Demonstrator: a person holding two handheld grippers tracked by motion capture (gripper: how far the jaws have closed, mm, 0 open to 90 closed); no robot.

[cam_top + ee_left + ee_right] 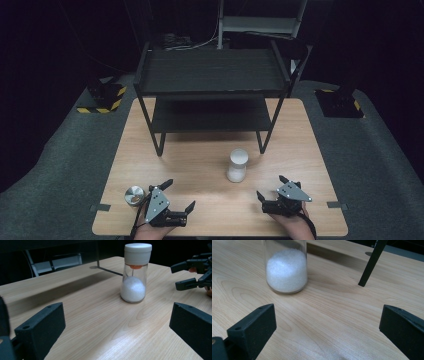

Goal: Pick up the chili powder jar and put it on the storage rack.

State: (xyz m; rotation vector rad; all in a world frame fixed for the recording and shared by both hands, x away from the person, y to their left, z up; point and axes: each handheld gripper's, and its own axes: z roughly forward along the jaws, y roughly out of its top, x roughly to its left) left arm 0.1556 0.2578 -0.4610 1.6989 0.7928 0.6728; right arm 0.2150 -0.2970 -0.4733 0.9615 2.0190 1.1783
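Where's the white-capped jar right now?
In the high view the jar stands upright on the table, right of centre, before the black shelf, ahead of the right gripper.

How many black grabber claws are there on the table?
2. The left gripper is at the table's near left corner beside a small metal lid. The right gripper is at the near right, just right of the white-capped jar. Both stand open.

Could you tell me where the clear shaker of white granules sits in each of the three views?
High view: the shaker stands at table centre, before the black shelf rack.
Left gripper view: upper right of centre, white cap on.
Right gripper view: upper left, top cropped.
Shared landmark: the wooden table.
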